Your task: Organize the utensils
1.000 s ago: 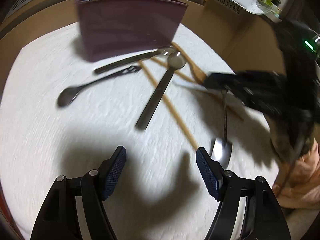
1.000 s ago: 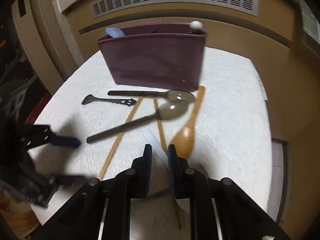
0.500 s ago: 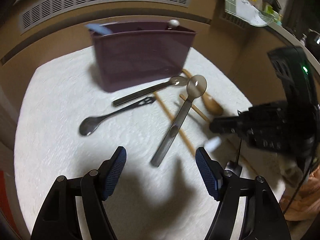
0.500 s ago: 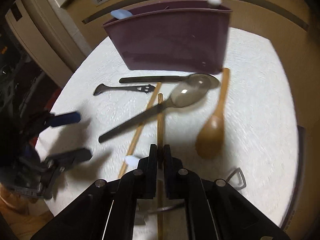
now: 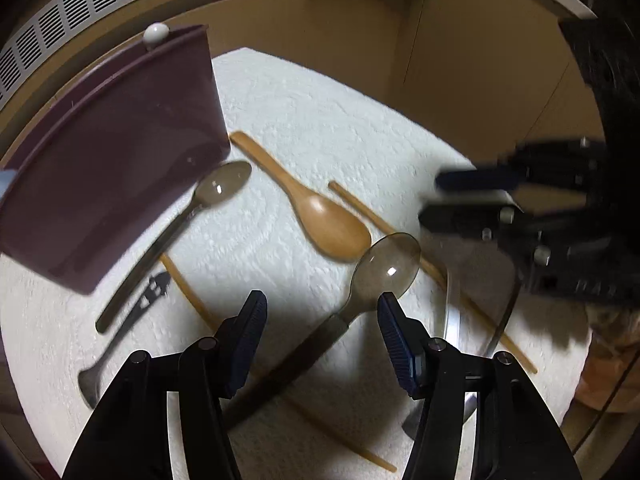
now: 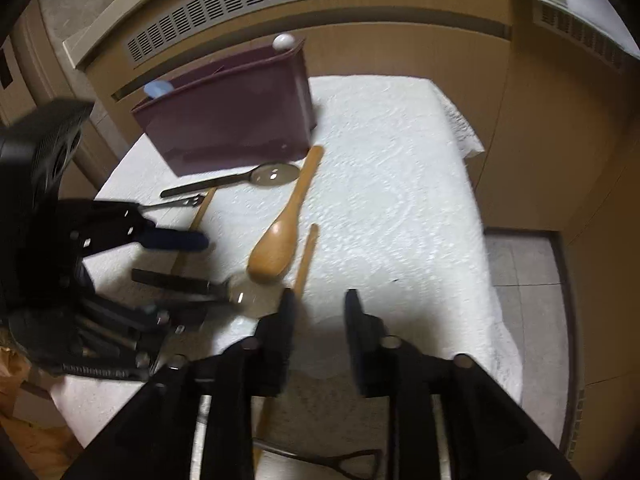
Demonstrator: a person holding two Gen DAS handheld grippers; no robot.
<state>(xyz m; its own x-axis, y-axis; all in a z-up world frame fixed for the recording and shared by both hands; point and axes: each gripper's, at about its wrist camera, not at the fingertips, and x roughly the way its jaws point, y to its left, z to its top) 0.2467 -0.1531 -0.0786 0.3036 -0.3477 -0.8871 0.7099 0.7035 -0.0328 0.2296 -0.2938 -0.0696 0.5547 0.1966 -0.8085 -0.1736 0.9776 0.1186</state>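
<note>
The grey spoon [image 5: 386,268] lies between the wide-spread pads of the left gripper [image 5: 322,320]. The right gripper [image 6: 320,312] is parted, empty, beside a chopstick [image 6: 306,258]. Only the right view shows the holder's [image 6: 228,120] blue utensil [image 6: 158,89].

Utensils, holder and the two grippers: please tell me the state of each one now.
left gripper: open, holding nothing, above a clear spoon's neck.
right gripper: open, empty.
purple holder: upright on the white cloth.
wooden spoon: lying flat, bowl up.
clear spoon near the holder: lying flat.
second clear spoon: lying flat.
black spoon: lying flat.
chopstick: lying flat.
</note>
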